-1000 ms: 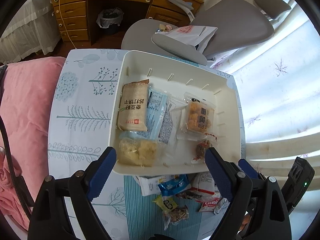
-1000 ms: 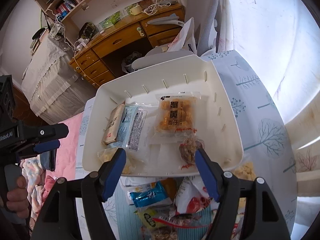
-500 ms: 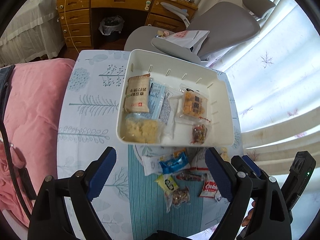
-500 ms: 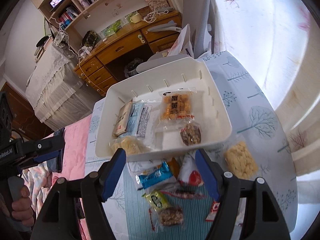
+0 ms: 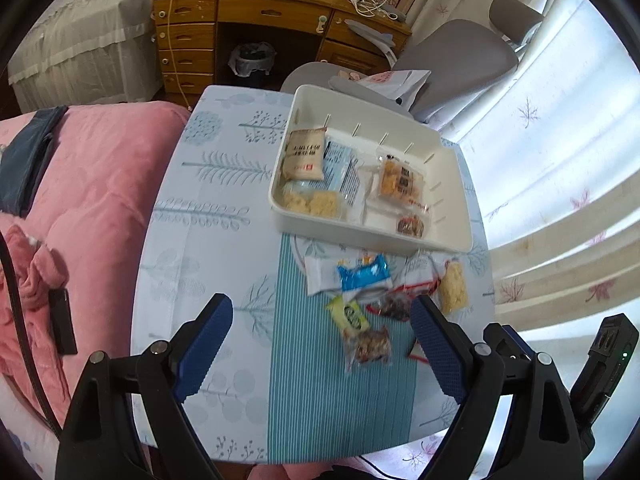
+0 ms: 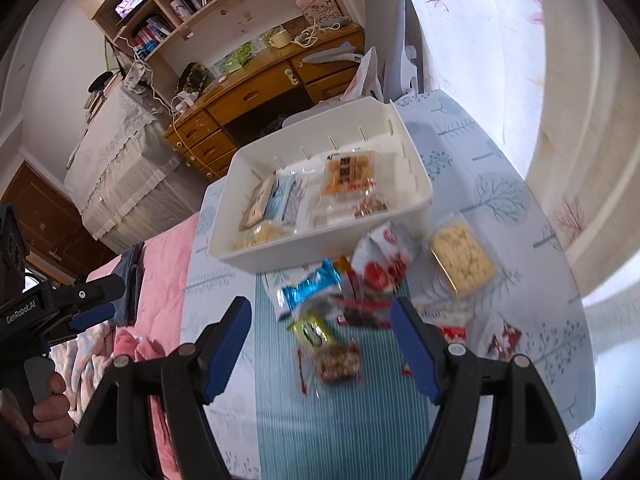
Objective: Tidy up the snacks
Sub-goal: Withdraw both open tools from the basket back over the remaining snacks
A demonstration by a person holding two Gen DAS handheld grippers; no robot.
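A white bin [image 5: 462, 240] [image 6: 418, 168] stands at the table's far side with several snack packets inside, among them a tan biscuit pack [image 5: 304, 154] and an orange pack [image 5: 400, 182]. Loose packets lie in front of it: a blue one [image 5: 362, 274] [image 6: 310, 284], a green-yellow one [image 5: 350, 316] [image 6: 312, 330], a nut bar [image 5: 372, 348] [image 6: 338, 362], a red-white one [image 6: 380, 258] and a pale cracker pack [image 5: 452, 288] [image 6: 460, 258]. My left gripper [image 5: 322, 350] and right gripper [image 6: 320, 346] hang open above these packets with nothing between the fingers.
The table [image 5: 224, 272] wears a tree-print cloth with a teal striped runner [image 6: 332, 428]. A pink bed [image 5: 92, 184] lies to its left, a grey chair [image 5: 456, 56] and wooden desk [image 5: 260, 16] behind, curtains to the right. A person's hand [image 6: 44, 412] holds the left gripper's handle.
Both grippers have pulled back from the bin toward the near side and risen a little; the loose packets now lie between the fingers in view. Both stayed open.
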